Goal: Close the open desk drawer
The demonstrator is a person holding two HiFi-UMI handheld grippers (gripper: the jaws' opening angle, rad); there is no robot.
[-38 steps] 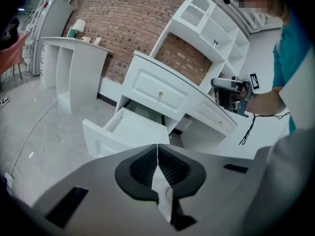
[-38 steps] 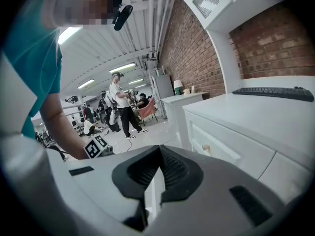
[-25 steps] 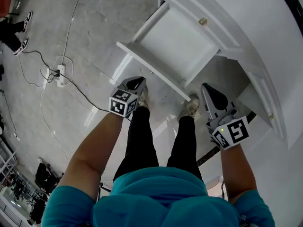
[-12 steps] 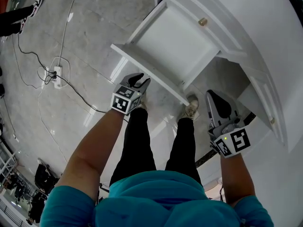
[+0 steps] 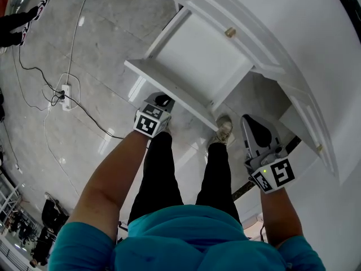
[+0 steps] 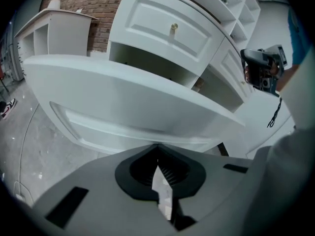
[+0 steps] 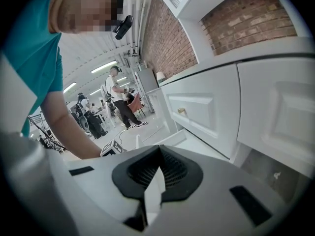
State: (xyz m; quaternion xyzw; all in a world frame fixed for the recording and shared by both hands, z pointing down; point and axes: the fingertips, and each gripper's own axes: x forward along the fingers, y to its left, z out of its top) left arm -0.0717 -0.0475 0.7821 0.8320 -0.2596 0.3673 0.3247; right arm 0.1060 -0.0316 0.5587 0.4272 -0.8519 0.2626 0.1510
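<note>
The open white drawer sticks out of the desk, and its inside shows nothing in it. Its front panel fills the left gripper view just ahead of the jaws. My left gripper is shut and empty, its tips right at the panel's lower edge; contact cannot be told. My right gripper is shut on nothing, off to the right of the drawer near the desk's knee space. Above the open drawer is a closed one with a brass knob.
My own shoes stand on the glossy floor just below the drawer. A power strip with cables lies at the left. Another person's legs are at the far top left. A white cabinet door flanks the knee space.
The left gripper has drawn closer to the drawer's front panel. Its jaws stood apart half a second ago and are together now. The right gripper has hardly shifted.
</note>
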